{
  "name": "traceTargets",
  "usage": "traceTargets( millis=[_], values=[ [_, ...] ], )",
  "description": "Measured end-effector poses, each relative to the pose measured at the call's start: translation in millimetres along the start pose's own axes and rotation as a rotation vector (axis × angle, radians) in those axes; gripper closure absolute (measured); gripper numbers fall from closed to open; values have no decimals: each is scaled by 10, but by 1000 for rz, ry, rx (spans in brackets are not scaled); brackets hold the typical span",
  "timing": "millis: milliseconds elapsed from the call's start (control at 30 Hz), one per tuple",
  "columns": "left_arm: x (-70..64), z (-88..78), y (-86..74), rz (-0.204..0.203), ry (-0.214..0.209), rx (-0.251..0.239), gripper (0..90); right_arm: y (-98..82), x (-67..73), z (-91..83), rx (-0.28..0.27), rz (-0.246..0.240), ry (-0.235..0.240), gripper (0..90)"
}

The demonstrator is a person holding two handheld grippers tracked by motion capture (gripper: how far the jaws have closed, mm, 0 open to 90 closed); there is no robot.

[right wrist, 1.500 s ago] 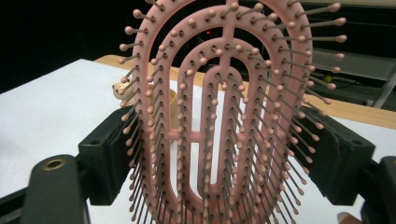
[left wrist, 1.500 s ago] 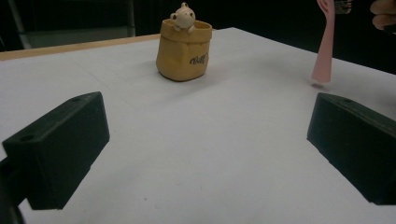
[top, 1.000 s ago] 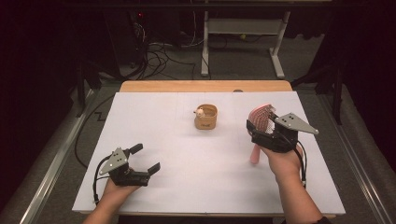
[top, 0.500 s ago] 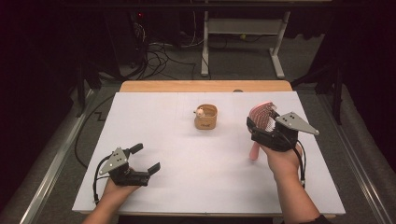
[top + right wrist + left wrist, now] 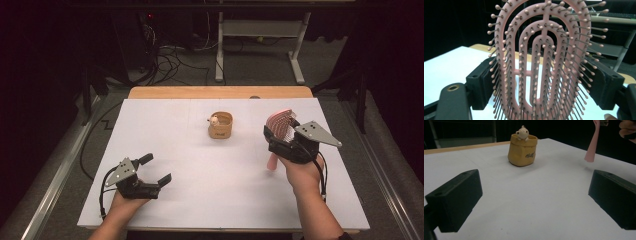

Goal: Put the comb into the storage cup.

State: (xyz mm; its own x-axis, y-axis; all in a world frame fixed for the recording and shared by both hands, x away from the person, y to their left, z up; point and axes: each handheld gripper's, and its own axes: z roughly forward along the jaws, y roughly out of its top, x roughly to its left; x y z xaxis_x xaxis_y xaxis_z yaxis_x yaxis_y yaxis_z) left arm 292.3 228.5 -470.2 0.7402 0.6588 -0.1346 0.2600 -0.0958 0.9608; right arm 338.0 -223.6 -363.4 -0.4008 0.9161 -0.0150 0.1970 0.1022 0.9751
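White table [image 5: 200, 200]: left claw [image 5: 156, 170] spread wide, empty; right claw [image 5: 274, 134] clamped on pink hairbrush [image 5: 544, 62].

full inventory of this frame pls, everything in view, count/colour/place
Table: 1, white top with a wooden far edge, centre.
Holder: 1, tan pouch-shaped cup with a small cream figure on its rim, upright at table centre.
Hairbrush: 1, pink, vented with ball-tipped bristles, held above the table's right side, handle pointing down.
Desk frame: 1, pale, on the floor beyond the table.
Cables: several, dark, on the far floor.
Left gripper: 1, black, open, near-left.
Right gripper: 1, black, shut on the hairbrush.
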Motion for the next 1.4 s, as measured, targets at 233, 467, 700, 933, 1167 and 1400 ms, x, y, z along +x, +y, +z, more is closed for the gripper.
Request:
traceTargets(
  millis=[233,467,700,933,1167,1400],
  values=[
    [-9,11,-6,7,0,4,0,75,77,69,-35,7,18,203],
    [-11,5,-5,15,1,3,0,124,128,147,-56,10,21,203],
    [-11,3,-5,17,2,3,0,170,150,215,-71,16,19,203],
    [-17,6,-5,23,0,3,0,206,167,290,-80,19,11,203],
    [-15,3,-5,26,0,2,0,234,179,370,-93,17,10,203],
    [-12,7,-8,27,-2,4,0,256,187,459,-93,18,8,203]
  ],
)
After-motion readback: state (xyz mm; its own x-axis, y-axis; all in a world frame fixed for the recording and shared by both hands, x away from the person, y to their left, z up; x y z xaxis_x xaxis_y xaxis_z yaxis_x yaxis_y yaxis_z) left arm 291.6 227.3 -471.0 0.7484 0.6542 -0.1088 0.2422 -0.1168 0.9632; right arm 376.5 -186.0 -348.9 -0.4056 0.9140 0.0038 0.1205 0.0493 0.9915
